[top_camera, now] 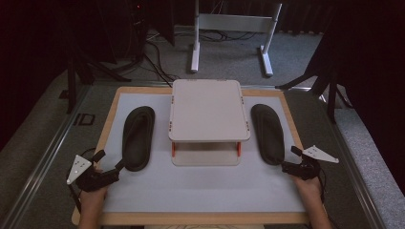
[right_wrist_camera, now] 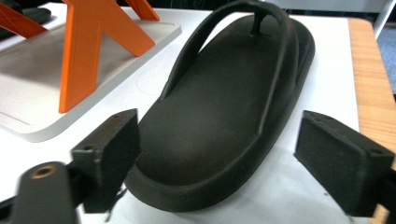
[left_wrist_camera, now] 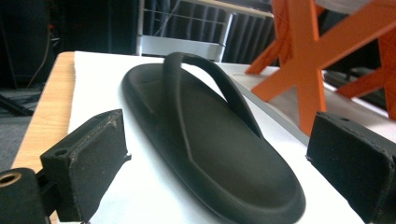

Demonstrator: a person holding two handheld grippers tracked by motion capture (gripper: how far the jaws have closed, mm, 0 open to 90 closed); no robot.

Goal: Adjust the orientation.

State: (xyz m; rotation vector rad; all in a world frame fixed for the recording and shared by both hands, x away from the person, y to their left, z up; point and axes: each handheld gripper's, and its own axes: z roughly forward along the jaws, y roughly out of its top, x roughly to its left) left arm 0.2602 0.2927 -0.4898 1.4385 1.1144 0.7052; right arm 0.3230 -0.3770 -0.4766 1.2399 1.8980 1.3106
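- Flip-flops, both black, lie flat on the white mat of the counter (top_camera: 200, 191); the left flip-flop (top_camera: 138, 137) lies left of the white two-tier stand (top_camera: 208, 110), the right flip-flop (top_camera: 268, 133) right of it, toes pointing away from the person
- Left tool (top_camera: 119, 167) sits at the heel of the left flip-flop; its jaws stand apart, one on each side of the heel, pads clear of the rubber
- Right tool (top_camera: 288, 167) sits at the heel of the right flip-flop; jaws likewise spread wide either side of the heel, nothing gripped
- Orange legs (left_wrist_camera: 303, 60) carry the stand's upper tier
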